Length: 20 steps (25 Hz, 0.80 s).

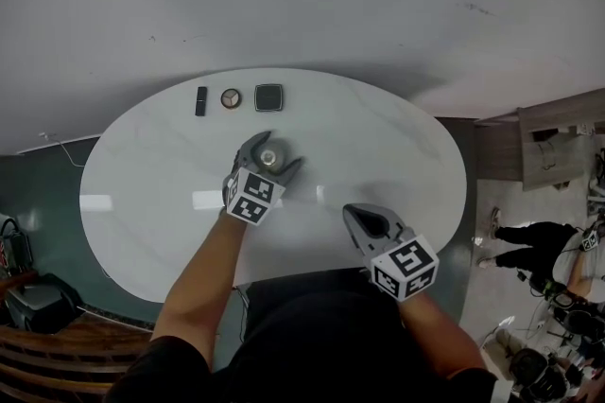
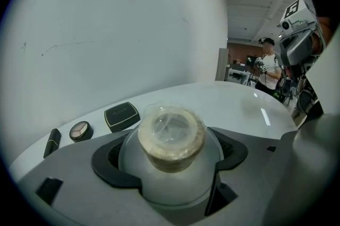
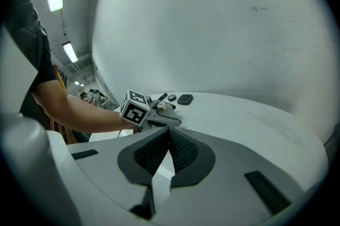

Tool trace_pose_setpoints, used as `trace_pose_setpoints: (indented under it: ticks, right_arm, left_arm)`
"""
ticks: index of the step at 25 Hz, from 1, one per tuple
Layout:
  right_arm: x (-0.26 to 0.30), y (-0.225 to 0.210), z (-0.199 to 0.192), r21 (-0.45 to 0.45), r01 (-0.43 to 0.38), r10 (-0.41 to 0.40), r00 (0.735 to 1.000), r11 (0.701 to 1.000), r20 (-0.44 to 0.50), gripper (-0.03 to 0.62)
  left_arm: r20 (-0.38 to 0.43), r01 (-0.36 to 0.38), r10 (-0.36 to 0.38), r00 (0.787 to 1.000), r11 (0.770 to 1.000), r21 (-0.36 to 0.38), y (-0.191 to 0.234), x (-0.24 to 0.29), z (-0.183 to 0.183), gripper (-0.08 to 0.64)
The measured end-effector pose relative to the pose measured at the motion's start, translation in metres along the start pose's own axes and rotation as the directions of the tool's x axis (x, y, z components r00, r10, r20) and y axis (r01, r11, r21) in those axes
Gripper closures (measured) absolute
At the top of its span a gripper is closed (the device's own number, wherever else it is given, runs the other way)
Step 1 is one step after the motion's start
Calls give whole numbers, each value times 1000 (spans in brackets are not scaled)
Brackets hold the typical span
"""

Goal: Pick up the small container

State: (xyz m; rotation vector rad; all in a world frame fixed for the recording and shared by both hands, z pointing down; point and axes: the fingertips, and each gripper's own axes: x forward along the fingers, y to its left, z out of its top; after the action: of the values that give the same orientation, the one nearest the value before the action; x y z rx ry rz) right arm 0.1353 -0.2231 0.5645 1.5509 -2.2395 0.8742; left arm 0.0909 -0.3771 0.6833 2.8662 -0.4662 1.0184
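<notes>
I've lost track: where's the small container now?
Head view: the small container mid table, between the open left tongs, nearer than the square case.

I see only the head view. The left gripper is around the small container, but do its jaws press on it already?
Observer: Not that I can see. In the left gripper view the left gripper has its jaws wide apart, with the small container between them.
Operator: How does the container look from close?
Observer: A frosted round body, with a clear cap in a tan ring.
Operator: Does the right gripper hold something?
Observer: No. Its own view shows its jaws shut together, nothing between them.
</notes>
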Motion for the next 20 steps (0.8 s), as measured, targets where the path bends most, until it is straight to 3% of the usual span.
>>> trace_pose_setpoints:
  ticks: [9,20]
  right_arm:
    - [-1,-9,1,17,6,-6,1000,1000,9,597]
    - [-12,-7,7,21,19,-20,999,1000,47,597]
  left_arm:
    - [10,-19,19,1000,1000,4,3,4,5,195]
    - [-122,-11,2,993,997,-73,-1,1,0,207]
